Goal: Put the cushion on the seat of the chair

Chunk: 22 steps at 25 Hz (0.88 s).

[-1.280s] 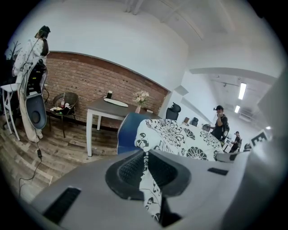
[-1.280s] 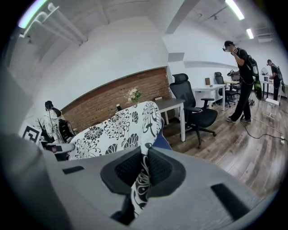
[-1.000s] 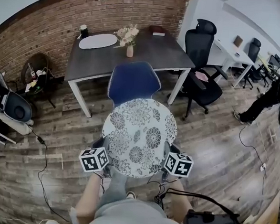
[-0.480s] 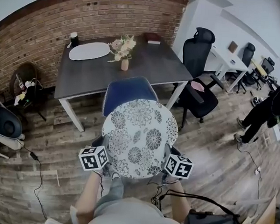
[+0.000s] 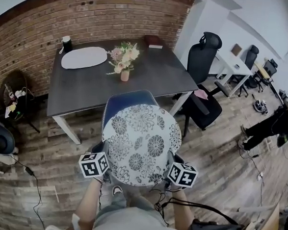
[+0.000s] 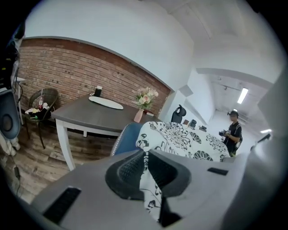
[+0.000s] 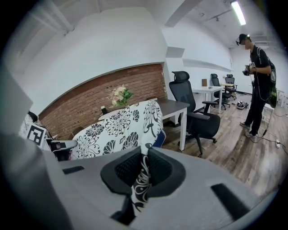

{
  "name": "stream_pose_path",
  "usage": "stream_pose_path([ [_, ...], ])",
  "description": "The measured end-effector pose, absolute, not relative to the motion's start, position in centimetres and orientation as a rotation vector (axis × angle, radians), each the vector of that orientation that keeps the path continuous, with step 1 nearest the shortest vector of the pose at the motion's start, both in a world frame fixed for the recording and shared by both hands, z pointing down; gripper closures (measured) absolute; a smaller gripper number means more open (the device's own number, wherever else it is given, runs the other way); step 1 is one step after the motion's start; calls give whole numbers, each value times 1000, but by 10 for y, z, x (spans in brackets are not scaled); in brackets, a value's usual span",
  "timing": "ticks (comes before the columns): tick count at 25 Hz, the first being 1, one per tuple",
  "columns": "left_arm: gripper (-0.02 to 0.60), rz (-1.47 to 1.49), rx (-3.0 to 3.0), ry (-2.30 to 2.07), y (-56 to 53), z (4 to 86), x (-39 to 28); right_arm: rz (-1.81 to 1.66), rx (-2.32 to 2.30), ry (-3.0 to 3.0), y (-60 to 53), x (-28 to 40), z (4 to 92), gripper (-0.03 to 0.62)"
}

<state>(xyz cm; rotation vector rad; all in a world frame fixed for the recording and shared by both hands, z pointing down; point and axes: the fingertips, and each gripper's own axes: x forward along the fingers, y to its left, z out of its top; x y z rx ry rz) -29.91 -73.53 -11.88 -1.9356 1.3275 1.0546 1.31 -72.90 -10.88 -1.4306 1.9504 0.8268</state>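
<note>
A round white cushion with black flower print [image 5: 139, 142] hangs in the air between my two grippers, in front of a blue chair [image 5: 128, 100] that it mostly hides. My left gripper [image 5: 105, 164] is shut on the cushion's near left edge; the fabric [image 6: 148, 188] is pinched between its pads. My right gripper [image 5: 169, 169] is shut on the near right edge, with cloth [image 7: 141, 182] squeezed in its jaws. In the left gripper view the blue chair [image 6: 128, 139] shows behind the cushion [image 6: 180, 139]. The chair's seat is hidden.
A dark grey table [image 5: 112, 78] stands behind the chair, bearing a flower vase [image 5: 124, 75], a white oval mat [image 5: 84, 57], a cup [image 5: 66, 42] and a book [image 5: 153, 41]. A black office chair [image 5: 201, 99] is at the right. A person [image 5: 276, 121] stands far right. Cables [image 5: 33, 188] lie on the wooden floor.
Both grippers have lifted the cushion higher, so it now covers more of the blue chair. The view has shifted, with the table sitting lower and nearer in the picture.
</note>
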Motion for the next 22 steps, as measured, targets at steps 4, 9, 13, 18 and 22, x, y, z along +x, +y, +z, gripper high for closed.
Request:
stream_pose_path([
  [4,558,1031,-1967,1328,-745,-135,-294,808,-1442,1948,-733,18,-126,571],
  [9,558,1001,-1982,1312,-750,-148,-280,805,-1448,1972,-738,21,-143,571],
  [13,558,1018,-1961,1371,-749,-152,-283,796,-1447,1997,-746,26,-152,571],
  [18,558,995,-1973,1416,-762,-154,-281,784,-1449,2036,-760,31,-161,571],
  [22,558,966,-1977,1456,-777,-154,-280,768,-1451,2073,-780,32,-165,571],
])
